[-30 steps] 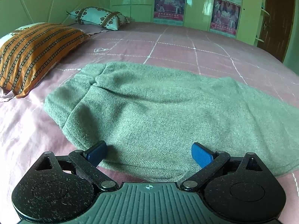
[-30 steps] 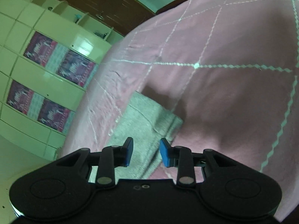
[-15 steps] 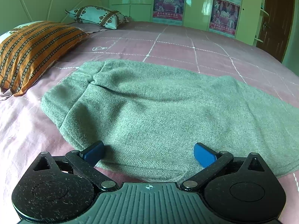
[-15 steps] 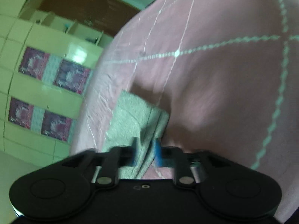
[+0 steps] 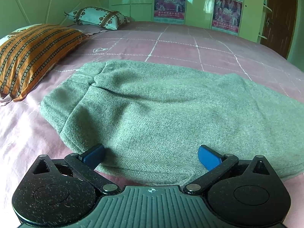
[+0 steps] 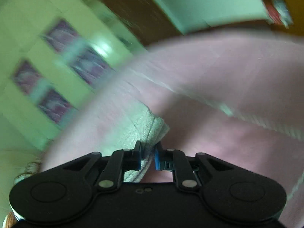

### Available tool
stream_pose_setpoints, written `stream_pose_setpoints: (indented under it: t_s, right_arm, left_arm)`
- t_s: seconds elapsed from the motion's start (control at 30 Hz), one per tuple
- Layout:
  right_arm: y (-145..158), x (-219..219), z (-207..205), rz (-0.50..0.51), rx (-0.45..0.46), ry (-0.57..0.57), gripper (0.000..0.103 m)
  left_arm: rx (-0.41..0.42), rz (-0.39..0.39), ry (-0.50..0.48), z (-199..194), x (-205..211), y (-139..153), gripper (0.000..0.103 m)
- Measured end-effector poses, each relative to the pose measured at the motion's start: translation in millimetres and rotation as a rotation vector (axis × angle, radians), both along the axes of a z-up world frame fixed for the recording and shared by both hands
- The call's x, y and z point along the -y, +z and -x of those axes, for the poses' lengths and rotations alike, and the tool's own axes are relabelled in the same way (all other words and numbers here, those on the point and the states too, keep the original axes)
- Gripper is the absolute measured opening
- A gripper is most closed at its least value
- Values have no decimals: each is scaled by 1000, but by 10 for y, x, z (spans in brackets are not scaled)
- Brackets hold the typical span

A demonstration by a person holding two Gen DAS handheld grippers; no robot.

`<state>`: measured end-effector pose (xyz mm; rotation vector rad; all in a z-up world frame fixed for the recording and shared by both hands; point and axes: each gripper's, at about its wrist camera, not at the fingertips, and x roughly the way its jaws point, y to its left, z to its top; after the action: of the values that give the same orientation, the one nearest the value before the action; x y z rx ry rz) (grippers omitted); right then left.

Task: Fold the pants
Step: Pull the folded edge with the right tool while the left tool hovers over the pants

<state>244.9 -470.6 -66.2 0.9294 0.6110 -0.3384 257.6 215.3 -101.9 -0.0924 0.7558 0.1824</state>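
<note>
Two tongs worked over a pink bedsheet (image 5: 180,47) crossed by white stitched grid lines, which filled the space ahead of both. Grey-green pants (image 5: 161,110) lay flat on it directly in front of the left gripper (image 5: 151,156), their near hem reaching in between its blue pads (image 5: 208,156); those jaws had just been opening and stood spread wide, touching no cloth that could be seen. An orange striped pillow (image 5: 36,57) lay ahead to its left, and a white patterned pillow (image 5: 96,18) farther off. Posters (image 5: 170,3) on the pale green wardrobe beyond carried writing too small to read. The right gripper (image 6: 148,157) had just been closing and pinched a corner of the pants (image 6: 148,127) between its pads, the view around it blurred.
</note>
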Motion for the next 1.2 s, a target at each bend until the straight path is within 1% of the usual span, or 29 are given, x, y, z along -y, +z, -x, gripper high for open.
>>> stream_pose_setpoints:
  t_s: [0.03,0.07,0.1,0.13,0.17,0.2,0.23,0.27,0.3,0.4,0.47,0.57,0.6,0.63,0.67,0.73,0.77,0.8,0.83,0.93,1.0,1.07,1.13,1.2]
  right_arm:
    - [-121,38,28,-58,36,-19,3]
    - [-122,34,46,-62,61,-18,5]
    - [-101,13,58,-56,75,-14,7]
    - [-79,-4,66,-53,83,-10,13]
    - [-41,-19,76,-40,82,-10,16]
    - [9,-41,94,-19,89,-9,18]
    - [47,-50,121,3,97,-7,25]
    - [64,-83,155,22,103,4,29]
    - [64,-110,150,26,106,29,30]
    - [8,-85,160,-2,110,32,31]
    - [-7,-65,205,-18,114,19,31]
    - [-58,-17,283,-48,125,13,30]
    - [-69,5,323,-56,132,13,30]
    - [-79,18,342,-65,141,11,30]
    - [-80,17,370,-70,146,11,30]
    - [-88,34,404,-78,155,14,30]
    - [-86,36,428,-80,161,15,30]
    - [-81,35,427,-78,166,19,30]
    - [-69,21,431,-73,172,29,32]
    - [-50,10,449,-67,187,62,32]
    - [-44,28,460,-61,180,47,32]
    - [-65,78,495,-88,195,19,30]
    - [-97,122,510,-112,201,1,29]
    - [-103,118,484,-110,192,8,29]
  left_arm:
    - [-1,-3,-2,-1,-2,3,103]
    - [-1,-5,-2,0,-1,9,103]
    - [1,-5,1,2,1,24,103]
    - [6,-8,11,11,12,57,103]
    - [17,-8,26,32,34,102,103]
    - [35,5,39,61,75,163,103]
    - [59,31,39,89,131,226,103]
    - [84,54,32,102,220,292,103]
    - [102,68,20,95,348,358,103]
    - [127,116,-60,-8,931,501,103]
    - [116,121,-128,-106,1481,548,103]
    - [85,156,-218,-177,2332,549,103]
    - [78,144,-248,-178,2614,544,103]
    - [71,117,-256,-173,2871,534,103]
    - [61,107,-252,-177,3085,519,103]
    - [32,144,-232,-204,3375,482,103]
    - [14,143,-223,-215,3493,457,103]
    - [5,125,-220,-208,3606,446,103]
    - [-1,104,-222,-200,3690,422,103]
    - [-16,74,-227,-179,3799,365,103]
    - [-15,80,-218,-154,3796,398,103]
    - [1,88,-215,-144,3771,457,103]
    - [-26,56,-226,-168,3833,413,103]
    - [-27,35,-221,-164,3874,340,103]
